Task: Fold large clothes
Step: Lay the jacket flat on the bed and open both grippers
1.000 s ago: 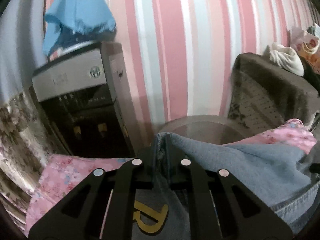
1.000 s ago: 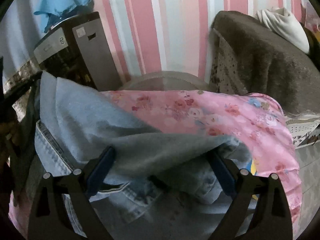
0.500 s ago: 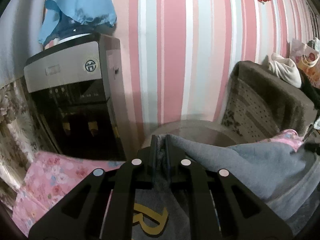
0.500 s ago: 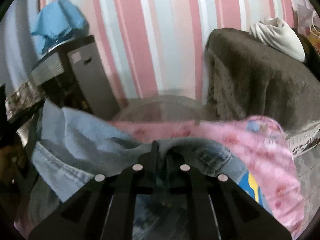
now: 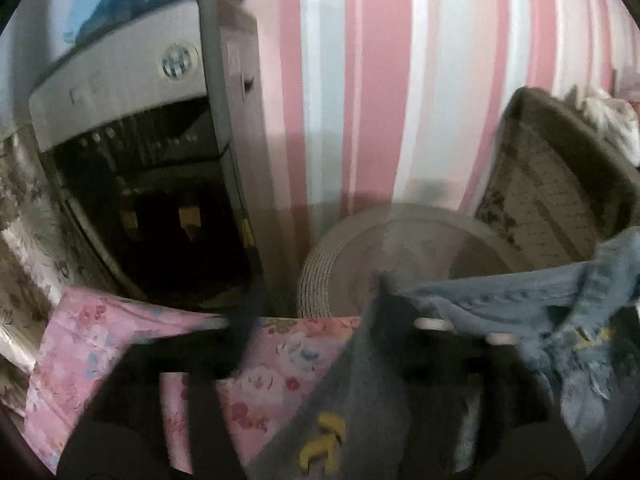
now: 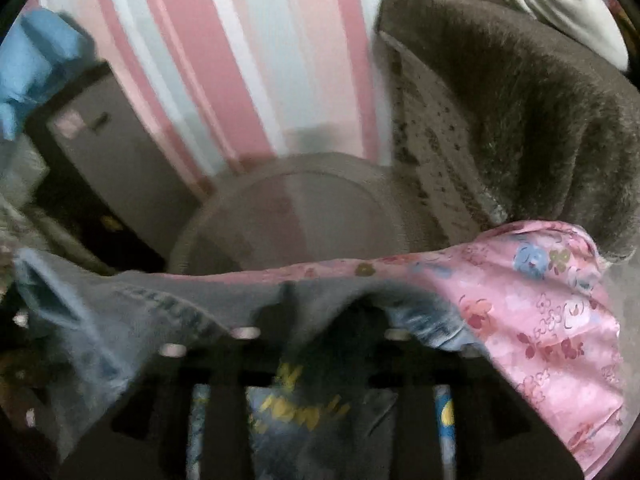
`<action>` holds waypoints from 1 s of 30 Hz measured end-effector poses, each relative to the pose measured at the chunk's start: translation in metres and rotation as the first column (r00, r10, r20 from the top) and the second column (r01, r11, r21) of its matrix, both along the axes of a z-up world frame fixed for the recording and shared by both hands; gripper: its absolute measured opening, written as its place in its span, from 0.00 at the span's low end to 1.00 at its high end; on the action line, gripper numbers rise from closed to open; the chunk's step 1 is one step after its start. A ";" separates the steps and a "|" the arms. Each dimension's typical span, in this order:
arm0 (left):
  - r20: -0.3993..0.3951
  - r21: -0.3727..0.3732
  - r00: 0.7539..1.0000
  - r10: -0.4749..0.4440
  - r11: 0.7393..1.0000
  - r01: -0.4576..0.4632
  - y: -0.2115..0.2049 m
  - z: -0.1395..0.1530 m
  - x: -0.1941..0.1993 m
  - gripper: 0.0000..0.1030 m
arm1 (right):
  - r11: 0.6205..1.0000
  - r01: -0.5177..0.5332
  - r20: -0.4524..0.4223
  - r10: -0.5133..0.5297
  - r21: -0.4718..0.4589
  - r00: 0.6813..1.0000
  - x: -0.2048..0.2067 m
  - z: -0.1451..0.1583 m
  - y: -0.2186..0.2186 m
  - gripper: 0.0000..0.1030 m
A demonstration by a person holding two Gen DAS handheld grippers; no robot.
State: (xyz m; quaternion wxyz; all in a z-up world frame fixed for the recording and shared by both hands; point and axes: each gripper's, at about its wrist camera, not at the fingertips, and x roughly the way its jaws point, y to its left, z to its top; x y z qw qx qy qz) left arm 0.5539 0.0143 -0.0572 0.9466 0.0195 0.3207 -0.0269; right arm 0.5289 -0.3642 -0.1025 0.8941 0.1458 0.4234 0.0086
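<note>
Denim-blue jacket with grey lining and yellow lettering lies near, over the pink floral cloth, apparently just laid down as a fold. Left gripper and right gripper are both opening. Blur hides whether fabric still touches the pads, though it sits between them.

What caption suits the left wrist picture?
Left gripper opening over a grey-blue garment on a pink floral sheet.

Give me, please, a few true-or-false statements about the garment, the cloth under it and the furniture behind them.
1. The garment is blue denim with yellow lettering. True.
2. It lies on a plain white sheet. False: on a pink floral cloth.
3. The wall behind is solid green. False: it has pink, white and pale blue stripes.
4. A blue cloth sits on the water dispenser. True.
5. A brown armchair stands at right. True.
</note>
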 end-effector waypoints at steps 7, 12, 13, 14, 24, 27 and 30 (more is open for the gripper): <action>0.105 -0.004 0.990 -0.095 0.995 0.096 0.007 0.026 -0.131 0.91 | 0.995 0.024 0.192 -0.006 -0.093 0.981 -0.126 0.060 0.001 0.94; 0.122 -0.048 0.989 -0.088 0.994 0.094 0.014 0.007 -0.243 0.92 | 0.998 -0.038 0.262 0.048 -0.042 0.964 -0.248 0.045 0.044 0.94; 0.114 -0.033 0.990 -0.086 0.995 0.090 0.013 -0.003 -0.265 0.91 | 0.998 -0.042 0.274 0.051 -0.041 0.960 -0.269 0.037 0.053 0.94; 0.115 -0.025 0.991 -0.070 0.997 0.073 0.013 -0.009 -0.280 0.91 | 0.999 -0.027 0.285 0.035 -0.030 0.958 -0.294 0.026 0.063 0.94; 0.031 -0.006 0.997 -0.071 0.997 0.071 0.000 -0.046 -0.373 0.91 | 0.985 -0.090 0.129 0.110 -0.150 0.986 -0.369 -0.039 0.106 0.89; -0.015 0.032 0.998 -0.062 0.998 0.063 0.001 -0.054 -0.362 0.89 | 0.978 -0.069 0.106 0.091 -0.196 0.990 -0.360 -0.041 0.096 0.85; -0.055 0.066 0.995 -0.086 0.994 0.090 0.000 -0.056 -0.349 0.83 | 0.943 -0.101 0.094 0.137 -0.318 0.986 -0.354 -0.035 0.098 0.81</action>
